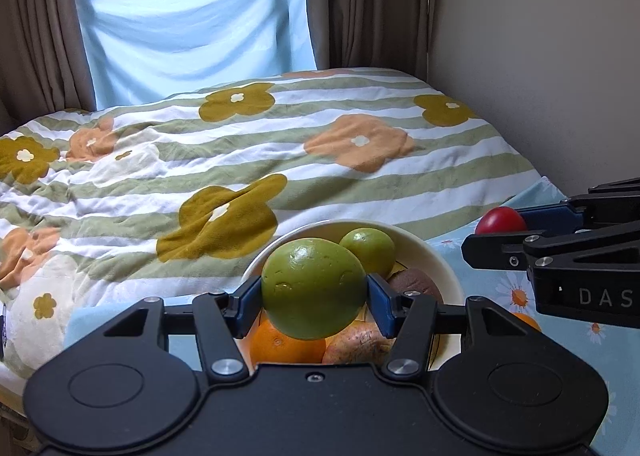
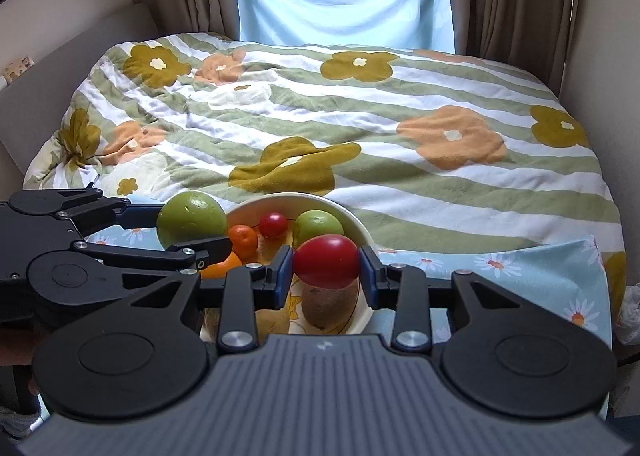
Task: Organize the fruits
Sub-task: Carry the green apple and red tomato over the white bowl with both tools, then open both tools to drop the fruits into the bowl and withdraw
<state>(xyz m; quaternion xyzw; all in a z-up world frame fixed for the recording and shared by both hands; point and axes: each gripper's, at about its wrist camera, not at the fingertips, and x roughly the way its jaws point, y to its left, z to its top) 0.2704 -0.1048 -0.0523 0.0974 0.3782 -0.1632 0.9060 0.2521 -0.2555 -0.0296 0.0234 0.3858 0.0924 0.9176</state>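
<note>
Behind everything, a bed (image 2: 360, 128) spreads under a striped quilt printed with mustard and peach flowers, and a pale blue daisy-print cloth (image 2: 520, 268) covers the bench in front of it. On that cloth sits a cream bowl (image 2: 352, 216) holding a smaller green fruit (image 2: 318, 226), an orange (image 1: 286, 342), a brown kiwi-like fruit (image 2: 328, 306), a small mandarin (image 2: 243, 241) and a little red tomato (image 2: 273, 225). The left gripper (image 1: 314, 298) has its jaws clenched on a large green fruit (image 1: 314, 288) above the bowl's near side. The right gripper (image 2: 326, 270) grasps a red tomato-like fruit (image 2: 326, 261) over the bowl. The letters "DAS" (image 1: 604, 297) show in white on the right gripper's black body; the rest is cut off at the frame edge
</note>
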